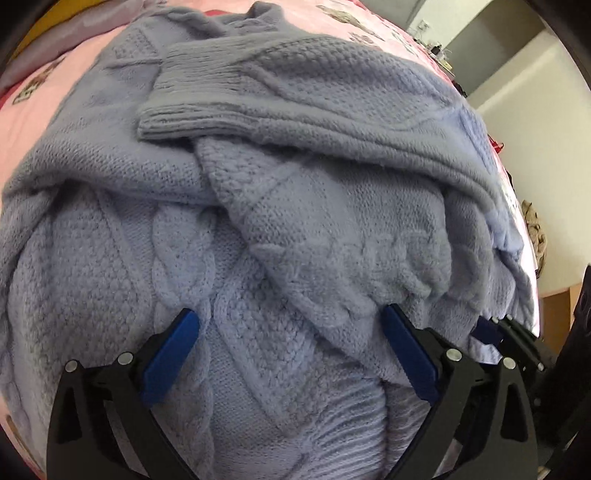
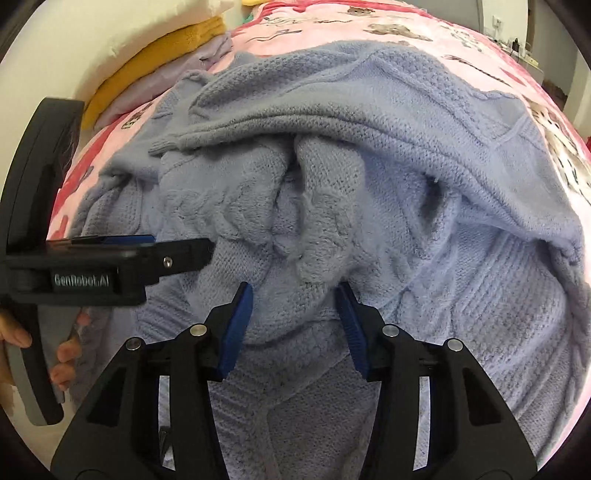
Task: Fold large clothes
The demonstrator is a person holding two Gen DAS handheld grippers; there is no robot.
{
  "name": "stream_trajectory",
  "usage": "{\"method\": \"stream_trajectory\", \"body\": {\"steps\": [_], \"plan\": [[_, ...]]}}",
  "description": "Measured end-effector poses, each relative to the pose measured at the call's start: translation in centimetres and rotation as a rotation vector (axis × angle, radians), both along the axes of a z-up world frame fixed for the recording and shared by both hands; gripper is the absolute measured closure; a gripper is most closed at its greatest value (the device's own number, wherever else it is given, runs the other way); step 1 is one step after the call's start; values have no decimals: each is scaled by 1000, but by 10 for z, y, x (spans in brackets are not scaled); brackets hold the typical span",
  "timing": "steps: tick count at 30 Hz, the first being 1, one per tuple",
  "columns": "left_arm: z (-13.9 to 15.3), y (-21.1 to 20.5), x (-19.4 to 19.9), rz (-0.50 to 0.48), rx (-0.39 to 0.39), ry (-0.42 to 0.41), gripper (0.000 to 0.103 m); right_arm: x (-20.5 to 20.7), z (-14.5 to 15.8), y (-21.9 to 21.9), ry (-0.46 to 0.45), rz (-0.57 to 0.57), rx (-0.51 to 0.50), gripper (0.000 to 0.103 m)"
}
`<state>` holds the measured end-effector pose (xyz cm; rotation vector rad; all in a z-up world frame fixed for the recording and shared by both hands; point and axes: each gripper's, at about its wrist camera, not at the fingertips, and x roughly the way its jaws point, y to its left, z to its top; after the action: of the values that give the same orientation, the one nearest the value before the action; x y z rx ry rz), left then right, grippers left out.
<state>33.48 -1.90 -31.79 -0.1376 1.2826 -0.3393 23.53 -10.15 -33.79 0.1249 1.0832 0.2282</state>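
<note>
The bunched lavender-blue cable-knit sweater (image 1: 295, 206) lies on the pink printed bedspread (image 2: 388, 26); left gripper (image 1: 290, 321) fingers spread wide, right gripper (image 2: 293, 299) fingers narrower around a knit fold

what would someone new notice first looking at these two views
A bulky pale blue cable-knit sweater fills nearly both views, bunched in thick folds on a pink patterned bedspread. The left tool has its blue fingers spread wide over the knit, and the right tool is open around a raised fold. A yellow blanket lies folded at the far left of the right view.
</note>
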Motion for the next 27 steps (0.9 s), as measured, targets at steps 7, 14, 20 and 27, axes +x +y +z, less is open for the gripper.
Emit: {"method": "stream_trajectory", "body": {"steps": [7, 14, 20, 27], "plan": [[32, -4, -27, -111, -26, -59, 5, -11, 28, -2, -37, 0, -50, 38], [51, 60, -96, -168, 56, -61, 5, -82, 64, -36, -47, -20, -167, 37], [45, 114, -141, -164, 108, -16, 5, -136, 51, -71, 102, -112, -277, 37], [20, 144, -174, -163, 125, 83, 5, -184, 28, -103, 215, -303, -261, 31]]}}
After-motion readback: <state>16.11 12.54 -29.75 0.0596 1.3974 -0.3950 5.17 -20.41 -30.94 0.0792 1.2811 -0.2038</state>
